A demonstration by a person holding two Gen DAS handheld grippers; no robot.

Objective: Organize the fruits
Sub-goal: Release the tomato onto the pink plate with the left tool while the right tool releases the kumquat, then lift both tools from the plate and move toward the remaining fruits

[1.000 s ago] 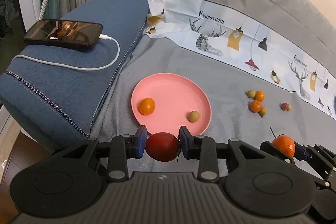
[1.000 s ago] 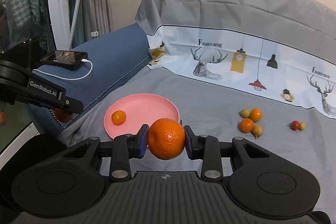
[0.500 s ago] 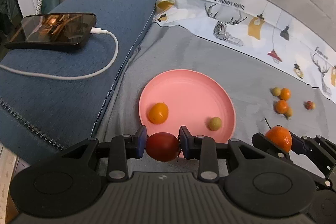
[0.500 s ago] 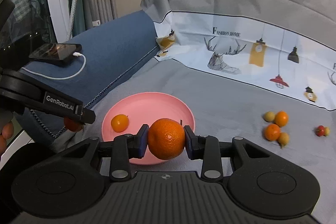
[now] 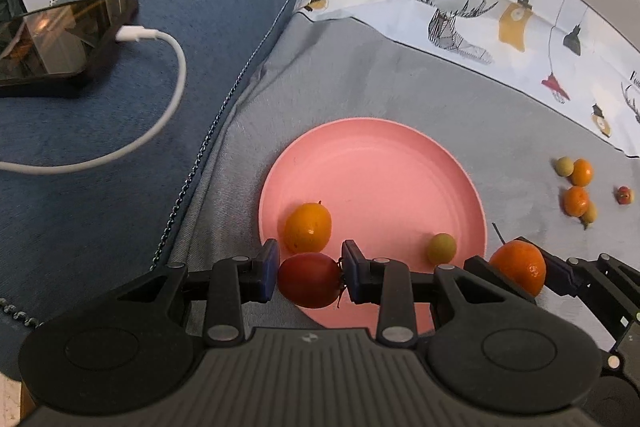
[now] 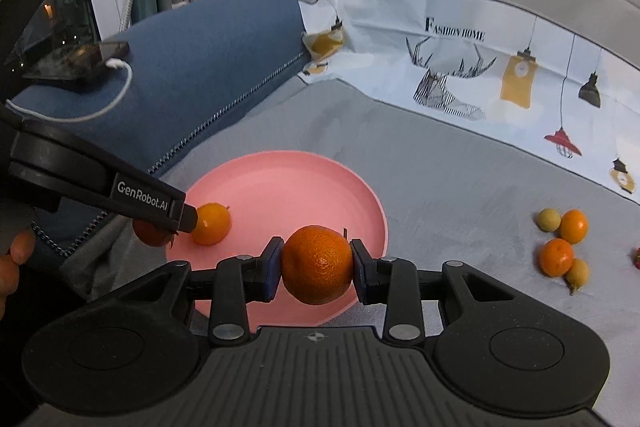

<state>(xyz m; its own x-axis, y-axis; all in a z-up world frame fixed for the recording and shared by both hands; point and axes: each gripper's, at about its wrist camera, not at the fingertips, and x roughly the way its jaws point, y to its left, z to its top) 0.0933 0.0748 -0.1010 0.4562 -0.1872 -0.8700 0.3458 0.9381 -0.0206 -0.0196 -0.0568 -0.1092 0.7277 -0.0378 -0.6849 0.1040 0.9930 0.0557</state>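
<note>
My left gripper [image 5: 309, 279] is shut on a red tomato [image 5: 309, 279] and holds it over the near rim of the pink plate [image 5: 380, 167]. On the plate lie a small orange fruit [image 5: 307, 227] and a small green fruit [image 5: 441, 247]. My right gripper [image 6: 317, 265] is shut on a large mandarin [image 6: 317, 264] above the plate's near right edge [image 6: 280, 183]; it also shows in the left wrist view [image 5: 518, 267]. The left gripper with the tomato [image 6: 150, 233] shows at the plate's left side in the right wrist view.
A cluster of small orange and yellow-green fruits [image 5: 576, 187] and a small red fruit [image 5: 624, 195] lie on the grey sheet to the right. A phone [image 5: 60, 39] on a white charging cable [image 5: 160, 107] rests on the blue armrest at left.
Both grippers have moved forward toward the plate with their fruits still held. The tomato is now over the plate's near rim and the mandarin over its right edge.
</note>
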